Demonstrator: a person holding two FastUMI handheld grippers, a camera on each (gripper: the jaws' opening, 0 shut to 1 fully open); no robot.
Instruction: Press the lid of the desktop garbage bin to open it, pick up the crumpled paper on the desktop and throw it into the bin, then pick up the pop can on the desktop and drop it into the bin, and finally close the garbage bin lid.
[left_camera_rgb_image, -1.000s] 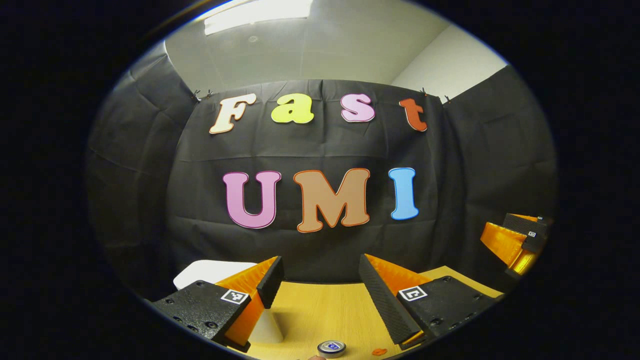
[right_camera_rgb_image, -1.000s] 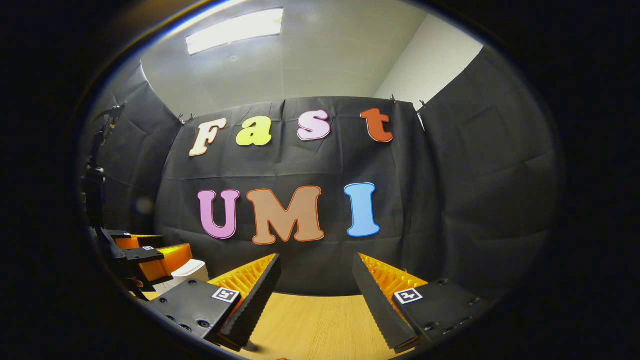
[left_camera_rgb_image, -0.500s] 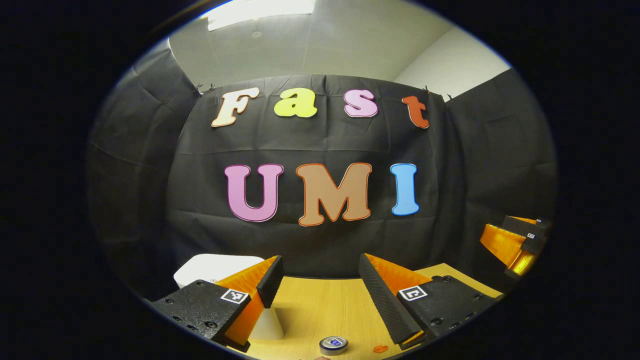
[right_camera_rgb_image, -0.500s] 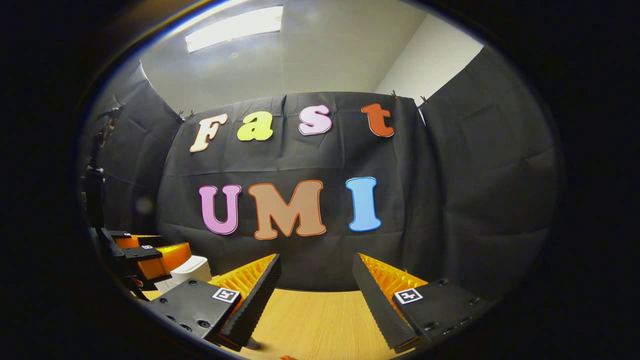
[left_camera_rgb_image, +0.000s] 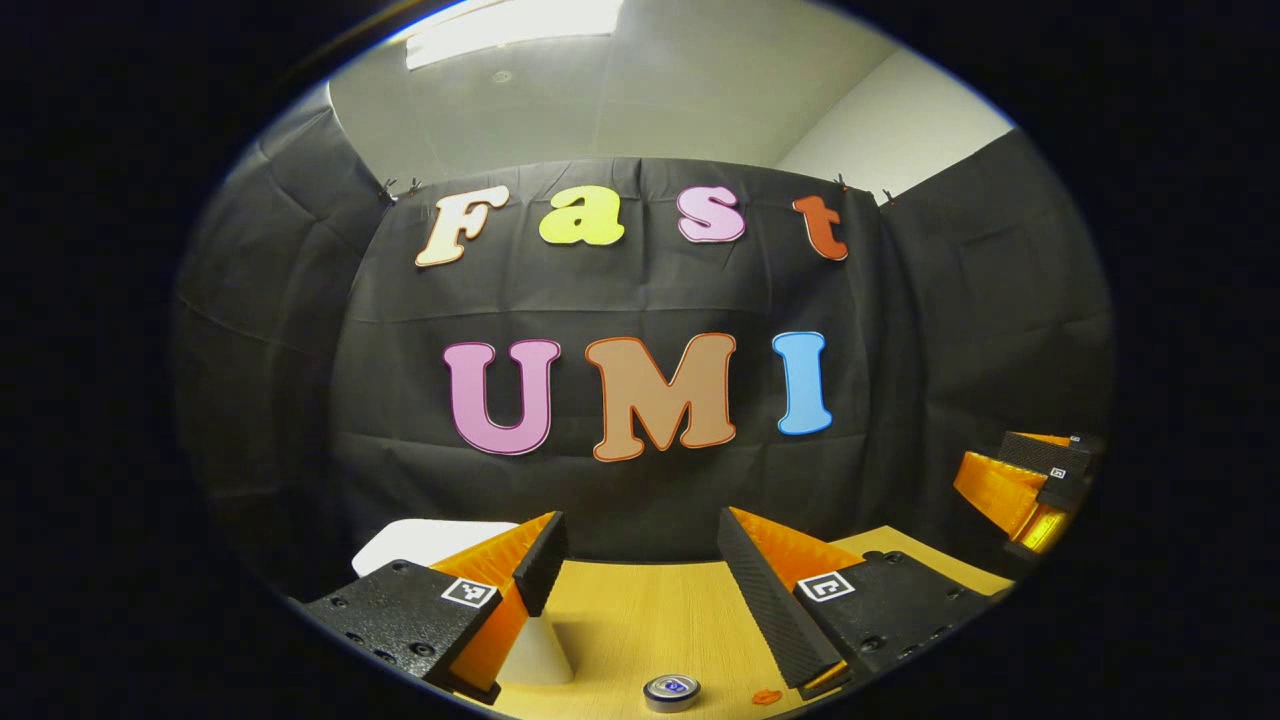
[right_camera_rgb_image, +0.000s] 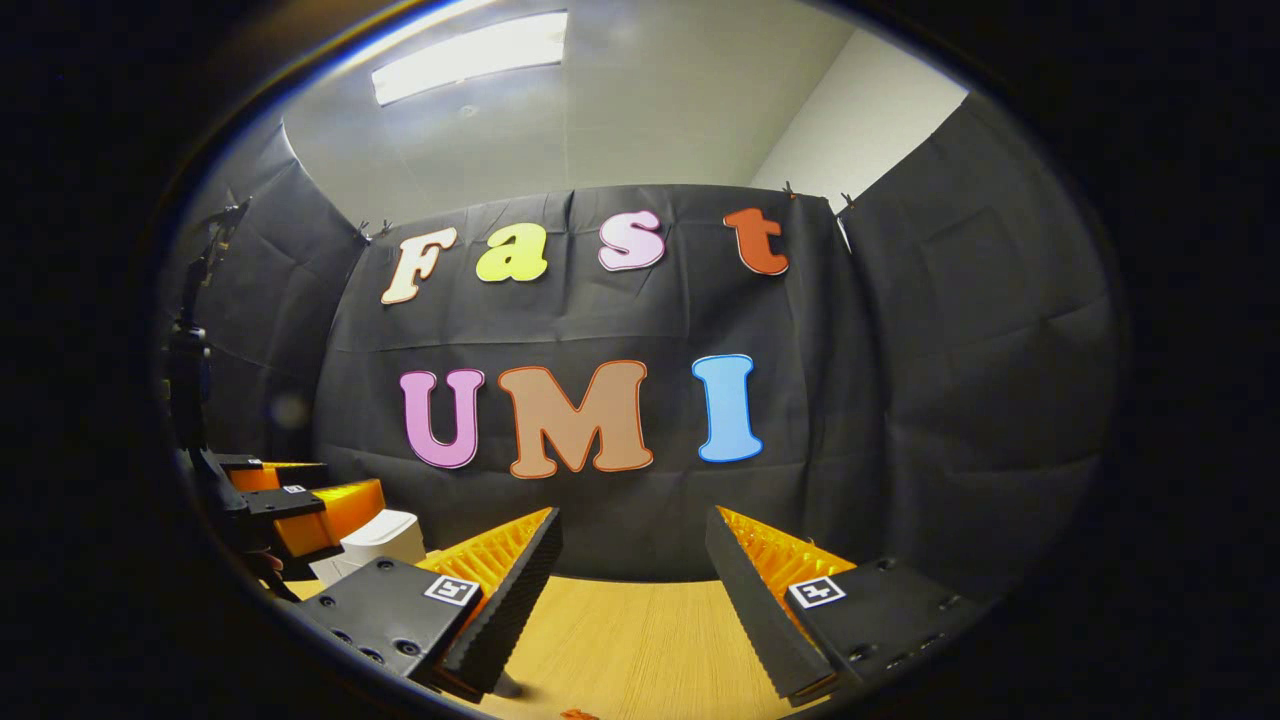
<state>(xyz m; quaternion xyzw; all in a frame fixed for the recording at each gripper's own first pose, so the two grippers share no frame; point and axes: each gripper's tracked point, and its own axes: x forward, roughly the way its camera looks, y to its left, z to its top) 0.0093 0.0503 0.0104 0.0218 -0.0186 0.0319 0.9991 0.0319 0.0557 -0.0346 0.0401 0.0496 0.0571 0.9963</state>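
Observation:
My left gripper (left_camera_rgb_image: 642, 565) is open above the wooden desk (left_camera_rgb_image: 640, 620) with nothing between its fingers. The white garbage bin (left_camera_rgb_image: 425, 538) stands just behind and below its left finger, and the lid lies flat. A pop can (left_camera_rgb_image: 671, 690) stands upright on the desk at the lower edge of the left gripper view, with its silver top showing. My right gripper (right_camera_rgb_image: 630, 575) is also open and empty, over bare desk (right_camera_rgb_image: 640, 640). In the right gripper view, the left gripper (right_camera_rgb_image: 290, 498) hovers by the bin (right_camera_rgb_image: 385, 535) at the far left. The right gripper (left_camera_rgb_image: 1030, 478) is at the far right of the left gripper view.
A small orange scrap (left_camera_rgb_image: 767, 696) lies on the desk beside the can, and the orange scrap (right_camera_rgb_image: 575, 714) sits at the lower edge of the right gripper view. A dark stand (right_camera_rgb_image: 190, 350) rises at the far left. Black cloth walls close the booth behind the desk.
Both views have shifted only slightly. In the right gripper view the left gripper has risen a little beside the bin. Both grippers stay open.

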